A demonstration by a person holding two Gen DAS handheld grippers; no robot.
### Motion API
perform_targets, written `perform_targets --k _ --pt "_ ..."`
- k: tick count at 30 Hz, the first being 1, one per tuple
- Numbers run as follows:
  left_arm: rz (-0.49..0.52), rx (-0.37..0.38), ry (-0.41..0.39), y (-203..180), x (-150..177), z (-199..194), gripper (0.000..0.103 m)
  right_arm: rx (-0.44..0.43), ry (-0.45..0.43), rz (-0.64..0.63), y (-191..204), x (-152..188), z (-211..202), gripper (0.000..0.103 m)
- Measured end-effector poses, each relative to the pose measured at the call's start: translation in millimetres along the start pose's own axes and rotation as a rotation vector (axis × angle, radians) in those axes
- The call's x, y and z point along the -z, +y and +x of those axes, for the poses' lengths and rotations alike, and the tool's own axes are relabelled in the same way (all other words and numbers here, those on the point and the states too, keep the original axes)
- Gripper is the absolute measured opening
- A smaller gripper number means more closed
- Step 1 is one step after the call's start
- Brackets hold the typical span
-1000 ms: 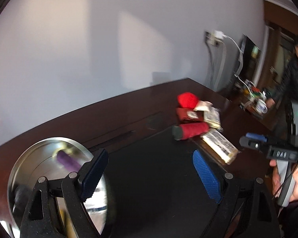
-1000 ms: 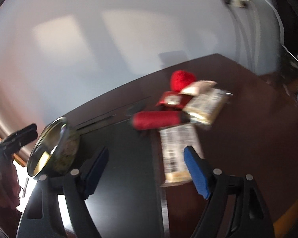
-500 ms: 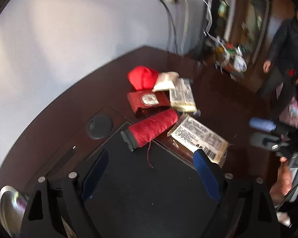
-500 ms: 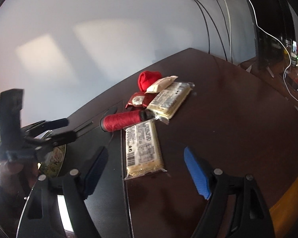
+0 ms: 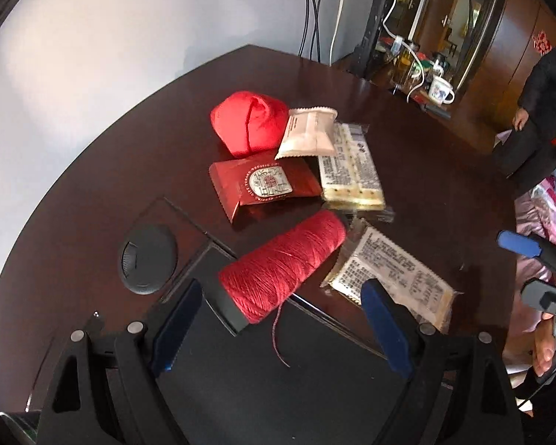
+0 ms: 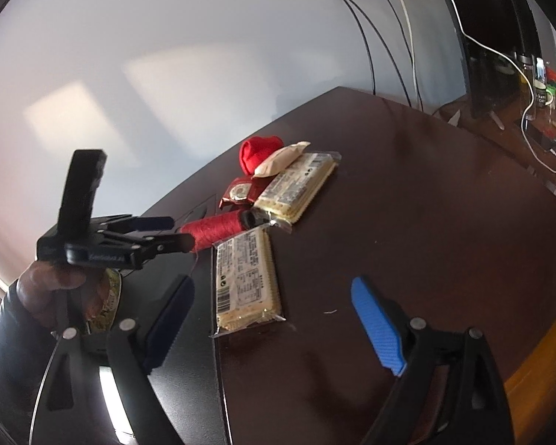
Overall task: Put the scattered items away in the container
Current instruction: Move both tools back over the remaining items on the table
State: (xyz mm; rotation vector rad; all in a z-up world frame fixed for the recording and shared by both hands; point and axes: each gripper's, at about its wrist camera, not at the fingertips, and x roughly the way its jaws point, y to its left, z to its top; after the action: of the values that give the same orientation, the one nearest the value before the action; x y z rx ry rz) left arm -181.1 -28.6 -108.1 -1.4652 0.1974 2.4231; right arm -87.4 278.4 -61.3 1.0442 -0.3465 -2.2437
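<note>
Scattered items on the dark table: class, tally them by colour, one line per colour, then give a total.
Red: 3 – yarn ball, foil packet, thread spool
Pale: 3 – small sachet, far cracker pack, near cracker pack
Total: 6

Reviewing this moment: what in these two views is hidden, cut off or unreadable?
- Container: right wrist view shows only a patterned sliver behind the hand holding the left gripper; its contents are unseen.
- Red sachet: mostly covered by the cracker pack in that view.
- Printed text on the near cracker pack: too small to read.
</note>
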Motion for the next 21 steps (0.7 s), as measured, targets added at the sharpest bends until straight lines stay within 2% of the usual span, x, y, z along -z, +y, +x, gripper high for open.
perform_targets --k 9,12,16,21 --pt "0.002 -0.023 0.057 5 9 19 0.089 0.005 0.010 -0.006 2 2 5 0.089" --pt "-0.015 -0.029 0.071 6 17 20 0.089 0.012 0.000 -0.002 1 2 4 0.094" --pt "-0.023 0.021 0.080 0 27 16 0.089 0.016 -0.007 0.006 2 1 5 0.097" --pt "0.016 0.143 0.098 -20 44 3 0.089 0.015 -0.014 0.000 5 1 3 0.097"
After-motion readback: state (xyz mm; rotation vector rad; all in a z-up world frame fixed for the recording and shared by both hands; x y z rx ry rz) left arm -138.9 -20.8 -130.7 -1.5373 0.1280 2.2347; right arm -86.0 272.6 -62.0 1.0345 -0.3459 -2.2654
